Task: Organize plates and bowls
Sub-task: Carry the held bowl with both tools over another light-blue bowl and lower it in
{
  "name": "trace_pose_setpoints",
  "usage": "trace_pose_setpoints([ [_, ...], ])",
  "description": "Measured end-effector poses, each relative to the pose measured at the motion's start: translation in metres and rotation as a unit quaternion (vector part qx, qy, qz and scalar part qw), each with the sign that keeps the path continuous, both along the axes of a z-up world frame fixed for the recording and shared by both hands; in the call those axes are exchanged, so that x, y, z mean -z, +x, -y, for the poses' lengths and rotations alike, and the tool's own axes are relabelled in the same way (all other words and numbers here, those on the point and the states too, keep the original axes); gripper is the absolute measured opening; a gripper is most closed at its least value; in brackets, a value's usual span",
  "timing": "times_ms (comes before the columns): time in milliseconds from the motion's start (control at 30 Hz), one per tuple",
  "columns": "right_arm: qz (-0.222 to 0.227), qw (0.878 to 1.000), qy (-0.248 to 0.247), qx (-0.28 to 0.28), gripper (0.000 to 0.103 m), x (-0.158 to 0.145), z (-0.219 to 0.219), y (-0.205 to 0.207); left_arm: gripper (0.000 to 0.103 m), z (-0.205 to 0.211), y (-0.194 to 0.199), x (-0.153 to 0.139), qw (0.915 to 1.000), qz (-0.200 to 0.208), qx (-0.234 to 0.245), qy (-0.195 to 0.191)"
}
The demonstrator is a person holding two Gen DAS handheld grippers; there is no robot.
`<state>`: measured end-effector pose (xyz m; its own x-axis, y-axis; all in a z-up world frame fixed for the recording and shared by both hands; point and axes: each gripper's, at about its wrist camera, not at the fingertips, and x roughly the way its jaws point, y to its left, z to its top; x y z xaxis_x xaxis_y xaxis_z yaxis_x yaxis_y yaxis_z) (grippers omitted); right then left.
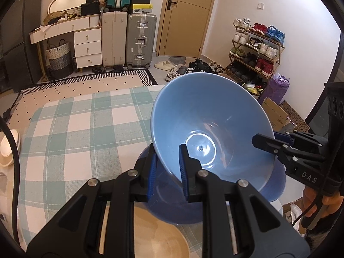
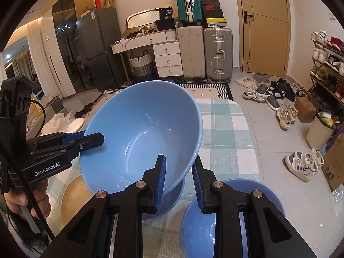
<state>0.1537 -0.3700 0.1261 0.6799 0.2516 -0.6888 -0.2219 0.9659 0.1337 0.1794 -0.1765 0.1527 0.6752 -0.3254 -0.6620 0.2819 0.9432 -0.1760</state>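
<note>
I have the large, glossy pale-blue ceramic bowl [image 1: 206,129] pinched on opposite sides of its rim, lifted and tilted above the worktop [image 1: 81,129] with its green-and-white checked cloth. My left gripper [image 1: 166,167] is clamped on the near rim in its own view, one blue pad inside the wall and one outside; my right gripper [image 2: 179,178] is closed on the rim across from it the same way. I judge the bowl stiff, fairly heavy for its thin lip, slick with glaze and breakable, so the rim is the only sensible hold, and two opposed grips keep it from swinging. Its inside is clean, with bright reflections and a ring at the base. Just beneath it sits a second blue bowl [image 2: 232,215], partly hidden, and beside that a round tan wooden plate [image 1: 159,236]. A cream-coloured dish [image 1: 7,148] lies at the left edge of the cloth. Beyond are suitcases [image 1: 140,40], a shoe rack [image 1: 255,49] and a door [image 1: 187,15].
</note>
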Motion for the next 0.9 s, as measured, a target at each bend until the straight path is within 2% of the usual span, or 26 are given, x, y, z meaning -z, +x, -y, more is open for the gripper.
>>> trace_pose_setpoints([
  [467,-0.012,1.0,-0.014,-0.01,0.025,0.021,-0.027,-0.014,0.017,-0.027,-0.021,0.026,0.9998,-0.006,-0.02,0.003],
  [900,-0.04,0.999,-0.024,0.003,0.025,0.048,-0.038,-0.008,0.017,-0.021,-0.004,0.063,0.9989,-0.029,-0.028,0.024],
])
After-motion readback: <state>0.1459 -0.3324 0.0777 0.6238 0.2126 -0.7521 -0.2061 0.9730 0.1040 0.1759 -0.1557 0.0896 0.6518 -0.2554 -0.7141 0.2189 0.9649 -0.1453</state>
